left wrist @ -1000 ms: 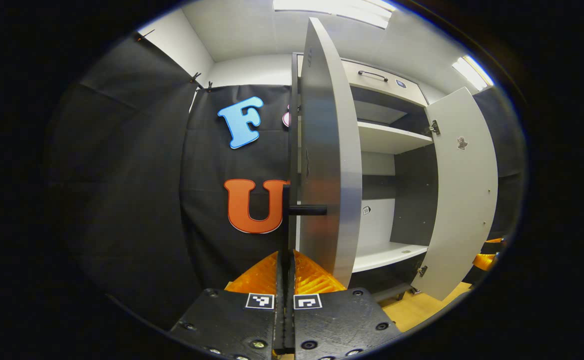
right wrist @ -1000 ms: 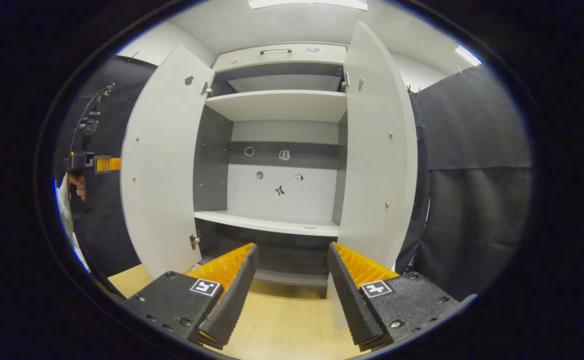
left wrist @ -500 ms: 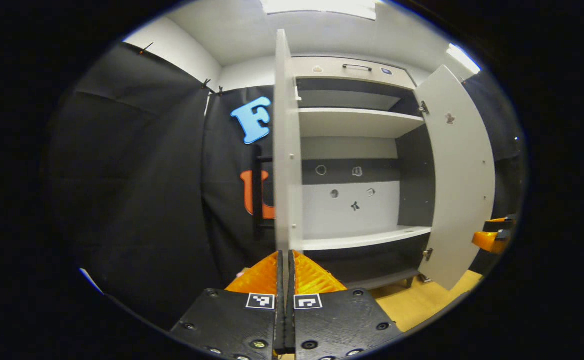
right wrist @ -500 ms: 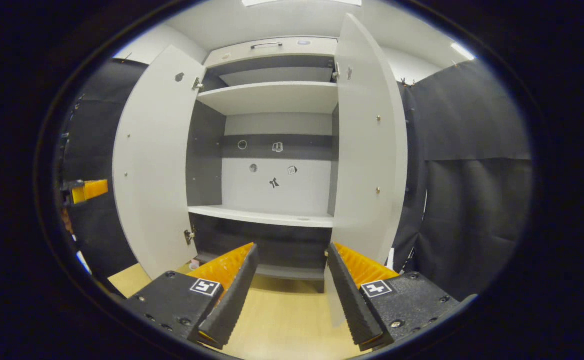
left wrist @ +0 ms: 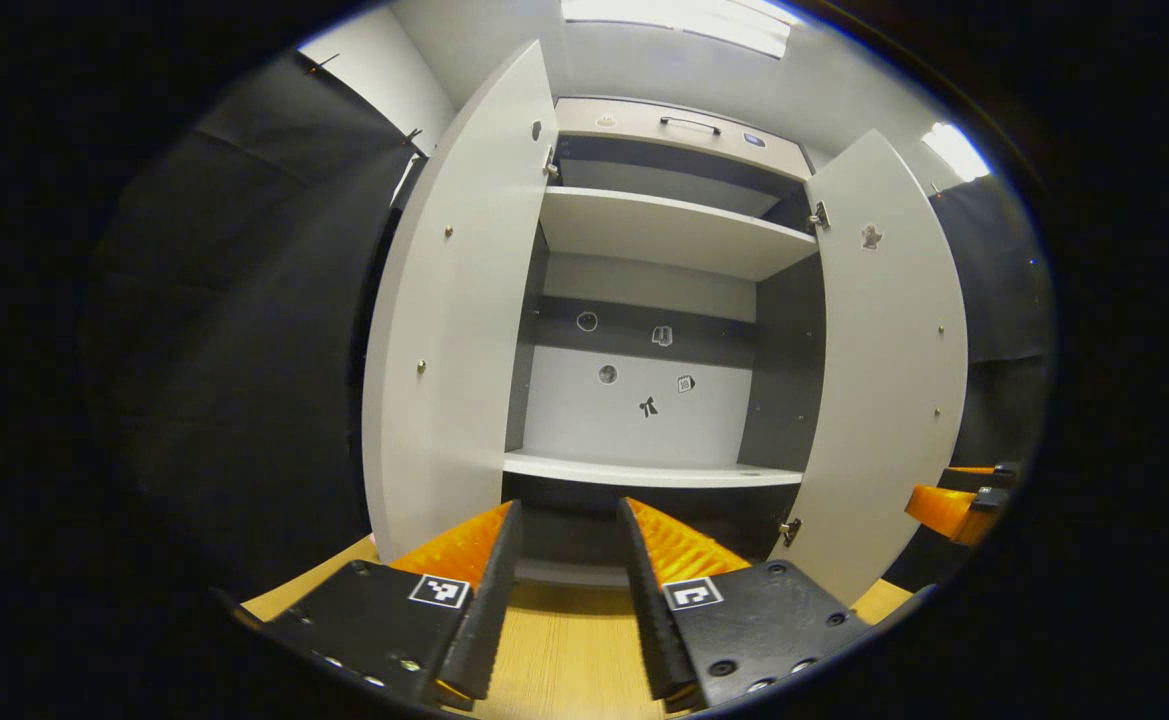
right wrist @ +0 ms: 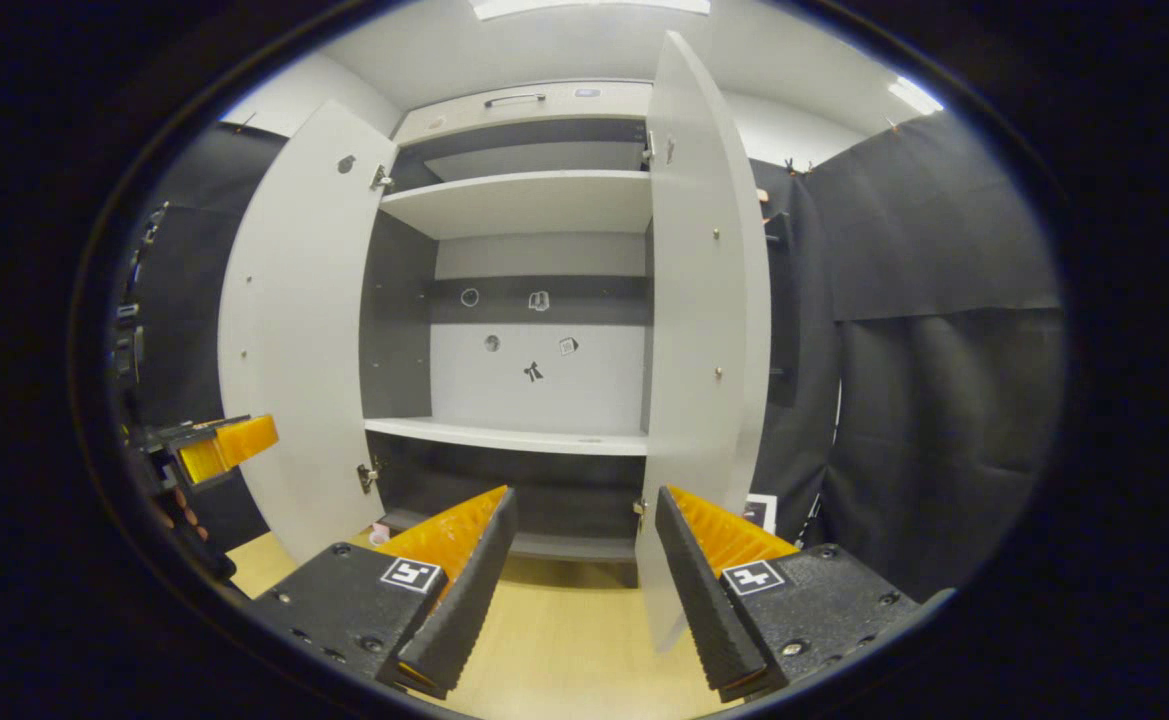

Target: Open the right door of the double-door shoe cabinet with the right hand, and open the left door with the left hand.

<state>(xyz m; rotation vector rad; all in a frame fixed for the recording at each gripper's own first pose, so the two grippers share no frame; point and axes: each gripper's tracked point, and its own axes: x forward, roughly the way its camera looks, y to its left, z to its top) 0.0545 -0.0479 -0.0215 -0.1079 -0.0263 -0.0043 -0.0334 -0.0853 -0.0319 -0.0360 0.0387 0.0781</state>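
both doors of the shoe cabinet (left wrist: 644, 470) stand wide, left door (left wrist: 449, 330) at centre-left and right door (left wrist: 889, 370) at centre-right, so the task looks done (both grippers, left gripper (left wrist: 564, 520) and right gripper (right wrist: 579, 505), spread and holding nothing).

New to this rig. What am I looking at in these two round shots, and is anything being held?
No robot arm here: a person carries a two-finger hand-held gripper in each hand, each with a fisheye camera looking forward along its fingers. In the left gripper view, the left hand-held gripper sits at the bottom, open, holding nothing. In the right gripper view, the right hand-held gripper is also open and empty. Ahead stands the shoe cabinet, with its left door and right door both swung open. The shelves look bare, with a few small marks on the back panel. The floor is light wood.
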